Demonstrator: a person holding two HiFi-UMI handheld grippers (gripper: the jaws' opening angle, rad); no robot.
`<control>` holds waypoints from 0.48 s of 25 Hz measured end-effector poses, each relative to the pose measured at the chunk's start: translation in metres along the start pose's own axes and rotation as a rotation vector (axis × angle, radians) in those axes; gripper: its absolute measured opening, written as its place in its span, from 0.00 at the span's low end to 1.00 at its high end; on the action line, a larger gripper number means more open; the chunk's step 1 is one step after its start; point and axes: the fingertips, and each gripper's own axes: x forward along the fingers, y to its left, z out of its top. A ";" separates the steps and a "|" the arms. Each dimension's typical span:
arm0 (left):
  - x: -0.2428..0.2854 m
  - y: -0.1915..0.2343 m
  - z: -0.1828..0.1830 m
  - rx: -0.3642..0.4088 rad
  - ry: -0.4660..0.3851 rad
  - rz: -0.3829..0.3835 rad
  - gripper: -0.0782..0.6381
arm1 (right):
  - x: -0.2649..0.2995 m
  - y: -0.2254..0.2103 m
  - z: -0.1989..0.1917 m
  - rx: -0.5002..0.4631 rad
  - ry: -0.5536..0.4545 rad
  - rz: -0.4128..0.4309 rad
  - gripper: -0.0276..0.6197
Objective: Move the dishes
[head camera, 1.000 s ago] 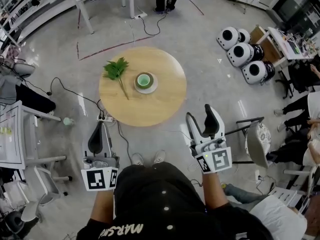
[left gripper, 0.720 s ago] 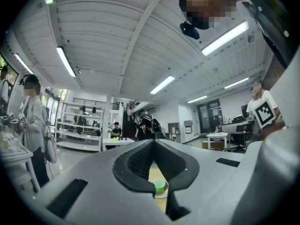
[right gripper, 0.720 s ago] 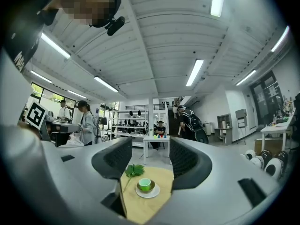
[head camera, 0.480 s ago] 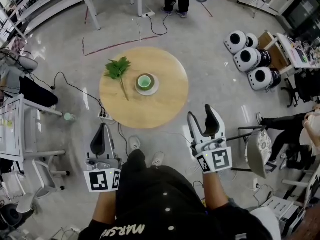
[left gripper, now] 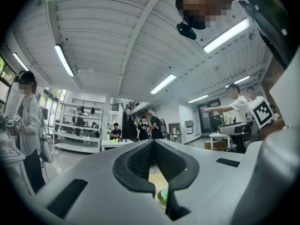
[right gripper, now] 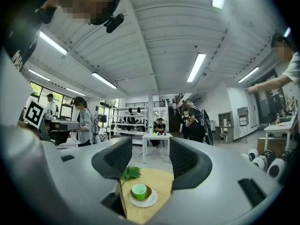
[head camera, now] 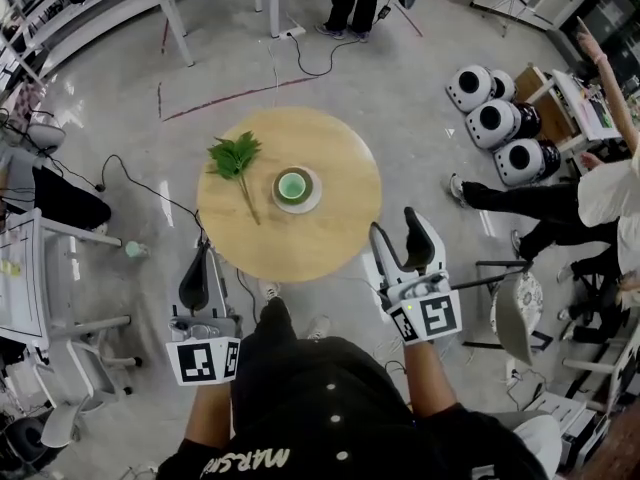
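Head view: cup on saucer, mid-desk; left gripper and right gripper near the desk's edge, well short of it.
Left gripper view: jaws together, empty; arriving like this, they could knock the cup.
Right gripper view: jaws wide, empty; tilting the saucer could slide the cup off.

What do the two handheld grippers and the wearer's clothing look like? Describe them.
Both the left gripper and right gripper have light grey bodies with black textured pads lining the jaws. Each carries a white cube with black square markers. The person wears a black top with white lettering.
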 end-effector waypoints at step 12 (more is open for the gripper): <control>0.104 0.074 0.007 -0.002 -0.034 -0.106 0.13 | 0.125 0.004 -0.015 -0.017 0.085 -0.042 0.40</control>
